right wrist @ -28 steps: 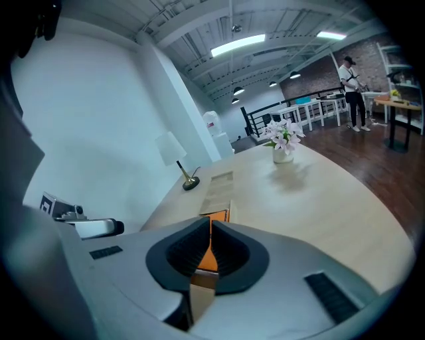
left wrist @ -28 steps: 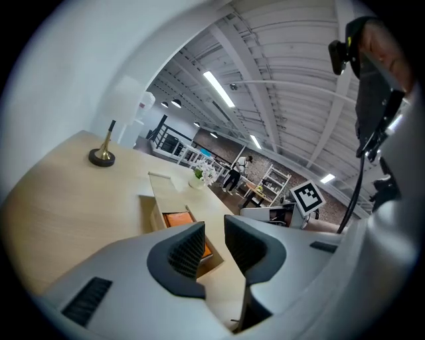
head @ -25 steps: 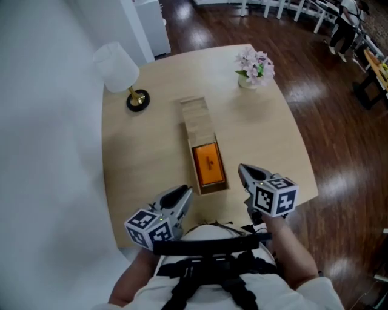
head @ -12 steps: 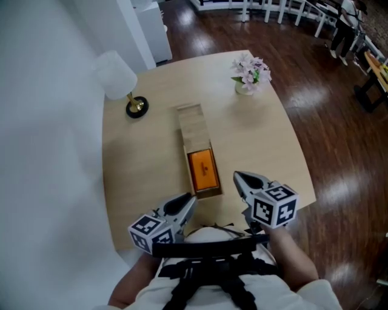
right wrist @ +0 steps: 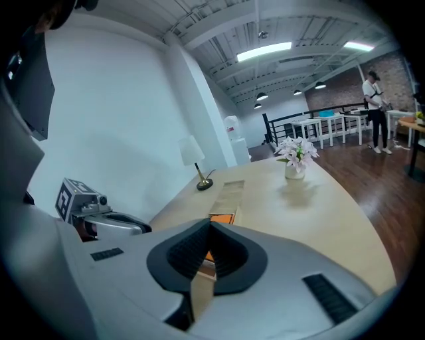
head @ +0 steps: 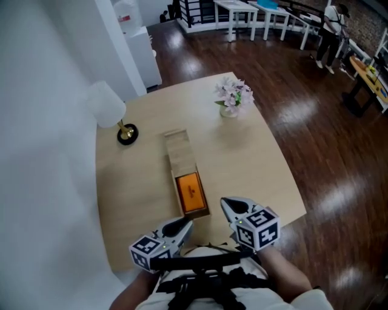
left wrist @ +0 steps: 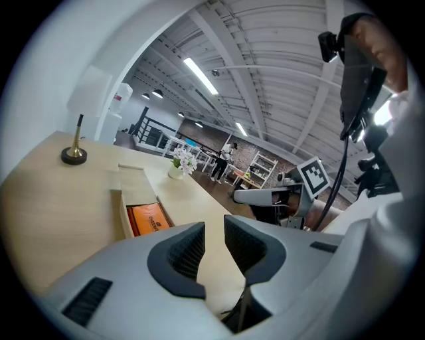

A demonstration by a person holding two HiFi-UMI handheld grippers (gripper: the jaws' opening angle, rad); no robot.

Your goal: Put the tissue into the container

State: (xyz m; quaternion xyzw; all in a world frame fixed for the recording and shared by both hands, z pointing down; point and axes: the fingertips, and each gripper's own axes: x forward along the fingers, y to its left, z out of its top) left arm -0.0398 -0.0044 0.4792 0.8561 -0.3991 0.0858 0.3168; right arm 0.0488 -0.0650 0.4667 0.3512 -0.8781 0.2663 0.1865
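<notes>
Trouble: my left fingers (left wrist: 182, 252), narrowly apart, and right fingers (right wrist: 188, 249), pressed together, hold nothing; a careless nudge could knock the container (head: 180, 152) off the bench's (head: 248, 163) near edge.

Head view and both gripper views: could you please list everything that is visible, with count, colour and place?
table: one, light wood, centre of the head view
container: one, light wood, long, mid-table, near end open
tissue pack: one, orange, inside the container's open end
lamp: one, white shade on a dark and brass base, far left of the table
flowers: one bunch, pale pink, in a small white pot, far right of the table
floor: dark wood, around the table
white tables: several, far background
bystander: one, far right background
left gripper: grey, near table edge, jaws slightly apart, empty
right gripper: grey, near table edge, jaws together, empty
</notes>
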